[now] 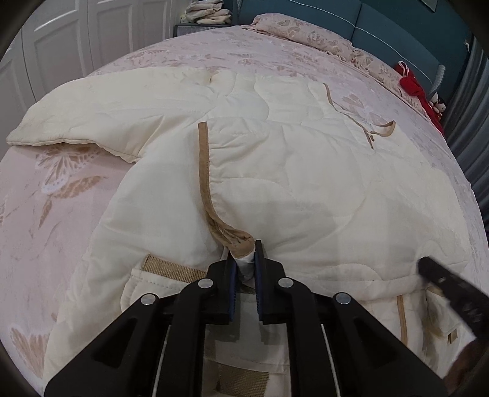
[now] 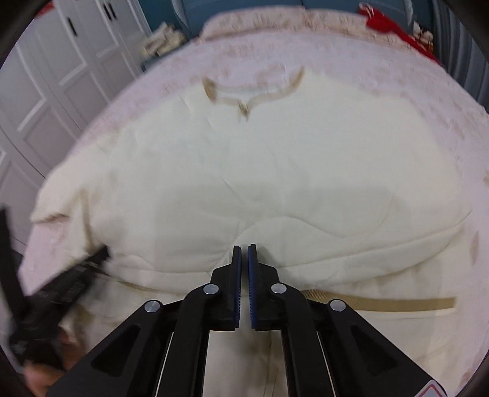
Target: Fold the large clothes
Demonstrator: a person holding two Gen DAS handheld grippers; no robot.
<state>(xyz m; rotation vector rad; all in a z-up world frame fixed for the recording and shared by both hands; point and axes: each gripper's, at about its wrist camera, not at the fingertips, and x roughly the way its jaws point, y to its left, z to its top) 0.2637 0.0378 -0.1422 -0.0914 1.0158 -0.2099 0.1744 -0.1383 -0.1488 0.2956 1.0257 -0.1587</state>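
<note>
Cream quilted robe (image 1: 275,171), padded and stitched in curving lines, lies spread across a bed (image 1: 45,213) covered in a pink butterfly-print sheet. Tan trim (image 1: 205,171) runs along its front edge, and a thin tan tie (image 1: 366,128) lies loose near the collar. One sleeve (image 1: 76,122) stretches out flat to the left in the left wrist view. A tan band (image 1: 171,270) marks a pocket top near the hem, and a longer band of the same colour (image 2: 382,302) shows in the right wrist view.

The left tongs (image 1: 246,259) are clamped on the bunched end of the tan-trimmed edge, low on the robe's front, with the fabric pinched between the blue pads (image 1: 258,265). The right tongs (image 2: 244,259) sit nearly together, a narrow gap between the pads and nothing gripped, tips just above or at the robe's folded edge; the blurred picture does not show whether they touch it.

A pillow (image 1: 305,30) lies at the head of the bed, against a teal headboard (image 1: 382,27). A red garment (image 1: 412,85) sits at the bed's far right edge. White wardrobe doors (image 1: 76,39) stand at left.
</note>
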